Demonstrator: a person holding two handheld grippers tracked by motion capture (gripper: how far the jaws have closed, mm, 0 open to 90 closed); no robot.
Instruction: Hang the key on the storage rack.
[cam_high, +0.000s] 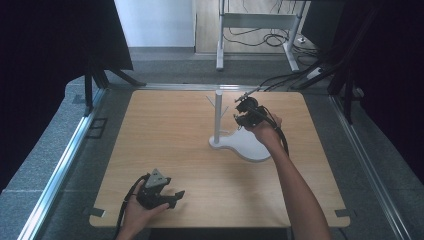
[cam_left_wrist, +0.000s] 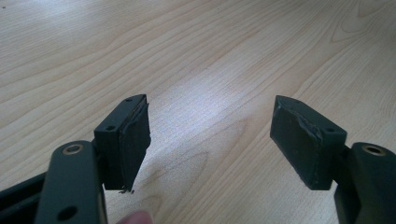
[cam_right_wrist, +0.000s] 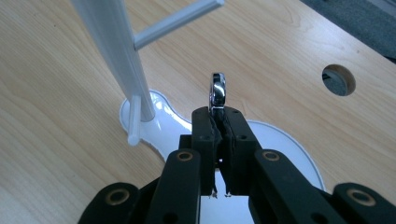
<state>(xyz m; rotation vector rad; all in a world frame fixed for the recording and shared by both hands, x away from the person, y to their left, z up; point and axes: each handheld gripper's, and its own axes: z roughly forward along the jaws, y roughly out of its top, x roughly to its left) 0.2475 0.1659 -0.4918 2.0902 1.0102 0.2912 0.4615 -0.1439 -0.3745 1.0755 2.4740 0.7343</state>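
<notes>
**Ring held at the stand, hanging yet to come**

Fingers first, nearest to us: our left gripper (cam_high: 176, 196) rests at the near left of the wooden table (cam_high: 170, 135), its jaws spread wide with nothing but bare tabletop between them in the left gripper view. It has no part in the work at this point, as we read it.

Farther off and to the right, our right gripper (cam_high: 239, 111) hovers over the white jewellery stand (cam_high: 240, 142), just right of its upright post (cam_high: 218, 115). Its jaws are pressed together on a shiny metal ring (cam_right_wrist: 218, 91), which stands on edge above the fingertips in the right gripper view.

We judge the pick-up done and the carry nearly so: the ring is close to the stand but apart from it, with no peg (cam_right_wrist: 175, 21) yet through it. What remains, in our view, is to line the ring up with a peg, slip it on and let go.
</notes>
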